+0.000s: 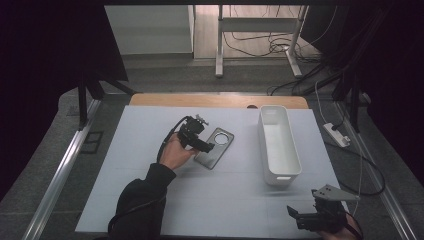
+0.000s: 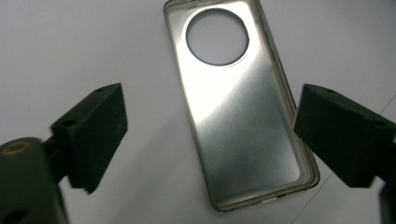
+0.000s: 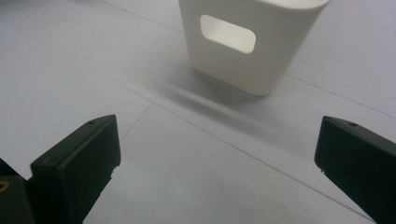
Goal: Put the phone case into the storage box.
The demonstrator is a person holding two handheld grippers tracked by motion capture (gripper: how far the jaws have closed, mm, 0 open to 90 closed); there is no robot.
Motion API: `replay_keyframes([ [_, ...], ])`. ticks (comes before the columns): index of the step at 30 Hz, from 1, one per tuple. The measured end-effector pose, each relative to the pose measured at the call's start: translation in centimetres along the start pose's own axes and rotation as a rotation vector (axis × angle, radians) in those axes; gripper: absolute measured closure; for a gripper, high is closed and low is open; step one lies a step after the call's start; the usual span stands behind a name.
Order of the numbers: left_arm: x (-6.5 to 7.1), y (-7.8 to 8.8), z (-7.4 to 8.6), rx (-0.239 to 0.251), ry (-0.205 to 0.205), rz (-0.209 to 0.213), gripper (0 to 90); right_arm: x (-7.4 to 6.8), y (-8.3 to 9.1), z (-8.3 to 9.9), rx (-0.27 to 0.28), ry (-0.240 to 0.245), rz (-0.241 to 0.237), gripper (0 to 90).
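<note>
A clear phone case (image 1: 215,147) with a round camera hole lies flat on the white table mat (image 1: 140,150), inside face up. My left gripper (image 1: 204,145) hovers just over its left side, open. In the left gripper view the phone case (image 2: 238,107) lies between the two spread jaws, with the right jaw at its long edge and the left gripper (image 2: 210,135) holding nothing. My right gripper (image 1: 300,216) rests near the front right corner of the mat, open. In the right gripper view the right gripper (image 3: 217,161) faces the near end of the white bin (image 3: 247,42).
A long white bin (image 1: 278,145) stands right of the case, empty as far as I can see, with a handle slot in its near end. A power strip (image 1: 336,134) and cables lie off the table's right side. Metal rails flank the table.
</note>
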State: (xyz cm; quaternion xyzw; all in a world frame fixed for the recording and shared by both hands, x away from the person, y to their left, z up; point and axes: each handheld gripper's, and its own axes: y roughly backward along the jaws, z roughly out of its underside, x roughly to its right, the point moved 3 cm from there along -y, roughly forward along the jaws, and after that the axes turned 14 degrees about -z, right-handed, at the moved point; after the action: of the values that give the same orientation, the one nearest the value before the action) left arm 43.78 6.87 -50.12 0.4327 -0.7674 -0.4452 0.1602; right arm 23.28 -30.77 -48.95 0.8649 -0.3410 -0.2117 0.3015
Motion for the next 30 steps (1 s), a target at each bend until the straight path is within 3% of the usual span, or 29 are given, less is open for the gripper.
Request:
replay_keyframes([
  [4,-0.9,0.3,0.3,-0.007,0.006,-0.009,0.4,0.0,0.0,0.0,-0.002,-0.002,0.003,0.6],
  [11,-2.4,0.7,0.7,-0.023,0.027,-0.034,0.0,0.0,0.0,0.0,-0.002,-0.002,-0.001,0.6],
  [22,-1.2,-0.9,0.7,-0.056,0.007,-0.018,0.0,0.1,0.0,0.0,0.0,-0.004,-0.004,0.6],
  [30,0.1,-2.9,1.7,-0.111,-0.002,-0.014,0.0,0.0,0.0,0.0,0.001,-0.003,-0.004,0.6],
])
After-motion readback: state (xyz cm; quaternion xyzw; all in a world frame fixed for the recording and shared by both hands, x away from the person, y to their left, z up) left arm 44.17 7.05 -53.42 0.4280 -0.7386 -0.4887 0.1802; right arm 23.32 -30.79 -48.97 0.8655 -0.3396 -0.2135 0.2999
